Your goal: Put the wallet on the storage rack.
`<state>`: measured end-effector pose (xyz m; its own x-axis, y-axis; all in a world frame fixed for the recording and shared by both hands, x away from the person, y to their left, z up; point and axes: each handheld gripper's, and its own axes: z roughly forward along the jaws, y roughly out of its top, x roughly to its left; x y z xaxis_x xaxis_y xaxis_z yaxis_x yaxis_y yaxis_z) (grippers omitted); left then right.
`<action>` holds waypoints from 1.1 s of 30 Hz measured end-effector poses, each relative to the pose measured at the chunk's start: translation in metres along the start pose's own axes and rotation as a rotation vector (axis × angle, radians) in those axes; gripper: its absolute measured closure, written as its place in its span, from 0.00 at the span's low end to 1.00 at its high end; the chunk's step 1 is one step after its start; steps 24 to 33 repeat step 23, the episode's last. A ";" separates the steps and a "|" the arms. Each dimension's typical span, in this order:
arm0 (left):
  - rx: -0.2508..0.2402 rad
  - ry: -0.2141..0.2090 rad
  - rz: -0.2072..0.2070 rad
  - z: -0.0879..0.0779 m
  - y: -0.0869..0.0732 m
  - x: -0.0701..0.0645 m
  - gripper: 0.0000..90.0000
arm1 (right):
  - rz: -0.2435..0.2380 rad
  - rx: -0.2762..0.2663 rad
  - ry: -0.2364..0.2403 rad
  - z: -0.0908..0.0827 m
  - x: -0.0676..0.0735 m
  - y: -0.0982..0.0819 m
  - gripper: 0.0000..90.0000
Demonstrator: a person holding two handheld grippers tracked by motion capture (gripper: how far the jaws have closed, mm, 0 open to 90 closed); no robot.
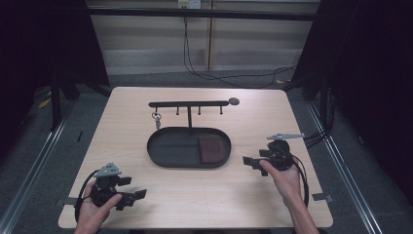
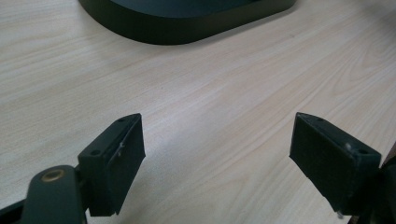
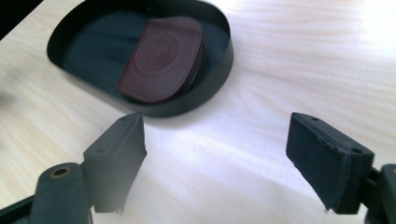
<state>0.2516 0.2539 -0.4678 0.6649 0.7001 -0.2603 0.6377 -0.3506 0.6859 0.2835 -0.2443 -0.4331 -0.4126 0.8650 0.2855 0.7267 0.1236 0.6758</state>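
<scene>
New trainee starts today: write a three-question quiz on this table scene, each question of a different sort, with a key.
1. True or false: the brown leather pouch lies inside the black oval tray.
2. Which tongs are nearer the pouch? A) the left tongs B) the right tongs
3. Fill in: a key ring hangs from the ____ hook of the hook rack, as the high view shows it.

Key: 1 true. 2 B. 3 leftmost. Both tongs stand open with nothing between the jaws.
</scene>
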 end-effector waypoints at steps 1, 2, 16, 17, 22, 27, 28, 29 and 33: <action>0.001 0.002 0.003 0.000 0.000 0.000 0.20 | 0.002 -0.005 -0.002 -0.003 -0.001 -0.004 0.22; 0.002 0.001 0.002 0.000 0.000 0.000 0.20 | 0.001 -0.013 -0.004 -0.006 -0.002 -0.008 0.22; -0.028 0.029 -0.007 0.000 0.000 -0.004 0.24 | -0.006 -0.058 -0.051 -0.043 -0.010 -0.065 0.20; -0.034 0.021 -0.008 0.000 -0.001 -0.004 0.26 | -0.004 -0.062 -0.054 -0.044 -0.012 -0.069 0.20; -0.059 -0.038 -0.024 -0.003 0.000 -0.002 0.38 | 0.019 -0.049 -0.085 -0.042 -0.022 -0.086 0.19; -0.059 -0.038 -0.024 -0.003 0.000 -0.002 0.40 | 0.019 -0.049 -0.085 -0.042 -0.022 -0.086 0.19; -0.059 -0.038 -0.024 -0.003 0.000 -0.002 0.40 | 0.019 -0.049 -0.085 -0.042 -0.022 -0.086 0.19; -0.059 -0.038 -0.024 -0.003 0.000 -0.002 0.40 | 0.019 -0.049 -0.085 -0.042 -0.022 -0.086 0.19; -0.059 -0.038 -0.024 -0.003 0.000 -0.002 0.40 | 0.019 -0.049 -0.085 -0.042 -0.022 -0.086 0.19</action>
